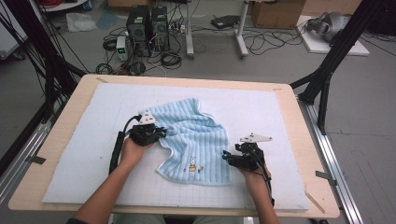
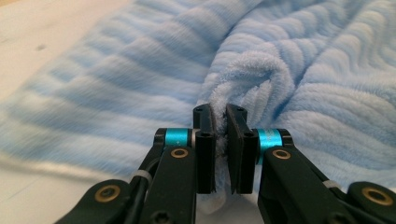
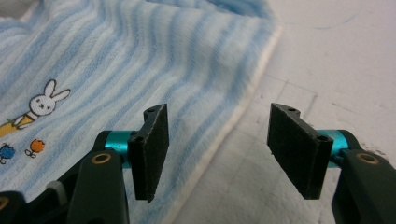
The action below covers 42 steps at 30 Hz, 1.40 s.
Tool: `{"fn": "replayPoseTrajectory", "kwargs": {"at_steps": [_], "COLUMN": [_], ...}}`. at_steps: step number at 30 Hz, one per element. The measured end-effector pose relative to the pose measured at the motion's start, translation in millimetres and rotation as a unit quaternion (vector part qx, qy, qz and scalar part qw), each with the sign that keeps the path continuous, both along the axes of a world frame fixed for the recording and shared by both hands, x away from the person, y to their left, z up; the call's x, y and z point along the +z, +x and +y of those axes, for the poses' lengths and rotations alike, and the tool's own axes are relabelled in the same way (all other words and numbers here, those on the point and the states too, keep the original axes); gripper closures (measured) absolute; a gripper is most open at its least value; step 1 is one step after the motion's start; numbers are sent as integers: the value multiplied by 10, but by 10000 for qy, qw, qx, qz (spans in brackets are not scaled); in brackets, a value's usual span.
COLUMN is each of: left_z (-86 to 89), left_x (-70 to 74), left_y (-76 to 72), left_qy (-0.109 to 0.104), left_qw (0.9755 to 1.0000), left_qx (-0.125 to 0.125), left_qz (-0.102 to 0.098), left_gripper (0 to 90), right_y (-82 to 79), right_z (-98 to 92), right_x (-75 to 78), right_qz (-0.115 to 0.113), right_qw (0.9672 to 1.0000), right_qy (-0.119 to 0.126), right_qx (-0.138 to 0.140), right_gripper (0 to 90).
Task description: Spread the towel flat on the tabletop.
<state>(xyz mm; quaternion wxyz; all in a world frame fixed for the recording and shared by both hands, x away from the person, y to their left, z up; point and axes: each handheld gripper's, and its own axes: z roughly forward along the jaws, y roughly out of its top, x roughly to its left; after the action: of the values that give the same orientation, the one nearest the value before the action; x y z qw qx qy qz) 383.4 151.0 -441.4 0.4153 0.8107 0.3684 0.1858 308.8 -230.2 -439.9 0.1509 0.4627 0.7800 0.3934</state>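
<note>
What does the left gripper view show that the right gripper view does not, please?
The left gripper view has the left gripper with its jaws pinched on a bunched fold of the towel, plush pile squeezed between the pads. The right gripper view has the right gripper with its jaws apart and nothing between them, over the towel's white hem, and a rabbit picture sewn on the cloth. Both views share the same light blue striped towel lying on the white mat.
</note>
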Motion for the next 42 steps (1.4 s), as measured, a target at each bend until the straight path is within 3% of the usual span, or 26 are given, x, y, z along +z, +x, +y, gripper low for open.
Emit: {"fn": "replayPoseTrajectory", "kwargs": {"at_steps": [6,11,14,15,18,22,25,29,37,42], "left_z": [224,357,386,382,404,525,631,774,897,877], "left_x": [-4,-24,-42,-38,-42,-42,-20,-36,-65,-45], "left_y": [51,117,124,114,90,24,-67,-193,-316,-362], "left_qy": [-10,-117,-256,-289,-639,-862,-995,-1139,-1142,-1099], "left_qw": [9995,9971,9967,9966,9940,9913,9901,9889,9898,9908], "left_qx": [323,724,762,760,888,991,975,934,791,638], "left_qz": [-65,-183,-125,-133,-29,-5,-144,-185,-331,-460], "left_gripper": [825,825,814,775,464,327,307,303,278,271], "right_y": [9,5,4,6,38,167,316,554,896,1026], "right_z": [51,116,130,130,128,201,321,521,892,1090], "right_x": [-3,-5,23,46,149,272,353,421,441,453], "right_qz": [4,47,-3,-71,-241,-351,-420,-400,-340,-299], "right_qw": [10000,9998,9996,9994,9984,9981,9979,9979,9977,9967], "right_qy": [45,98,208,293,461,454,403,339,181,-230], "right_qx": [68,161,179,192,214,230,297,391,562,716], "right_gripper": [393,395,395,395,396,411,423,427,451,479]}}
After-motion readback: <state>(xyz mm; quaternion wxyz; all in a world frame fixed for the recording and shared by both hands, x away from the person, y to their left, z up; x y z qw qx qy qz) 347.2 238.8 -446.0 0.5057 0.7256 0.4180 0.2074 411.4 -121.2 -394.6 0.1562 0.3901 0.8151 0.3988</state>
